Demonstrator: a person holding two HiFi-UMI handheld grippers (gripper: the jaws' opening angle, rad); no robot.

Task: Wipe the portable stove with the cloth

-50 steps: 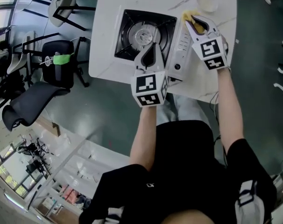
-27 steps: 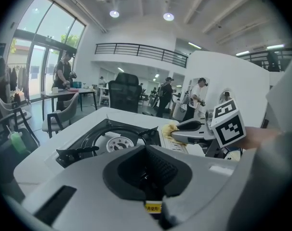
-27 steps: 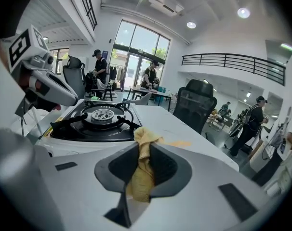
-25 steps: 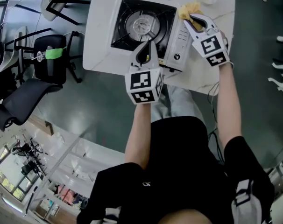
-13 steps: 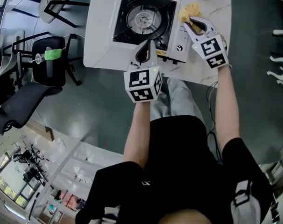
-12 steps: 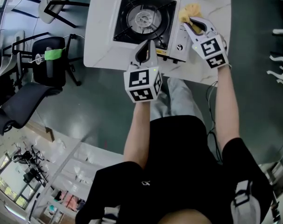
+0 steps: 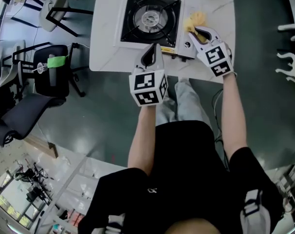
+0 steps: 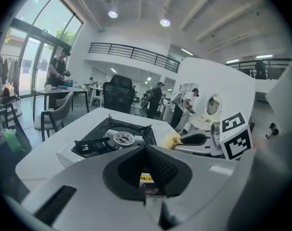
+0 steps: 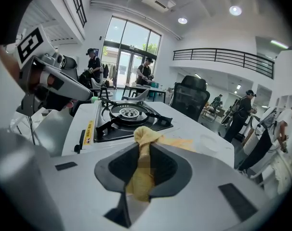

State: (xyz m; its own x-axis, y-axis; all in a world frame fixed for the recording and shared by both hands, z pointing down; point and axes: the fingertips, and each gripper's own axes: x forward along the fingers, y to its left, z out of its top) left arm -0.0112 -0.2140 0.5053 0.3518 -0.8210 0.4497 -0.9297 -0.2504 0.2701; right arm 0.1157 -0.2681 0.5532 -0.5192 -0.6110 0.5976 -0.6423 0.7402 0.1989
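While the left gripper point(image 7: 154, 48) is closed, the right gripper point(image 7: 194, 29) pinches crumpled yellow cloth point(image 7: 194, 19).

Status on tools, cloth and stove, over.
Right tool shut on cloth, at stove's right end. Left tool shut, empty, by stove's front. Nothing in the way.

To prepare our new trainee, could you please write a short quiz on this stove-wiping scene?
1. True or false: the left claw grips the cloth.
2. In the head view, relative to the burner of the portable stove, the cloth sits: A on it; B to its right; C to its left.
3. Fill in: the cloth is ___ in colour.
Key: 1 false, the right claw grips it; 2 B; 3 yellow.
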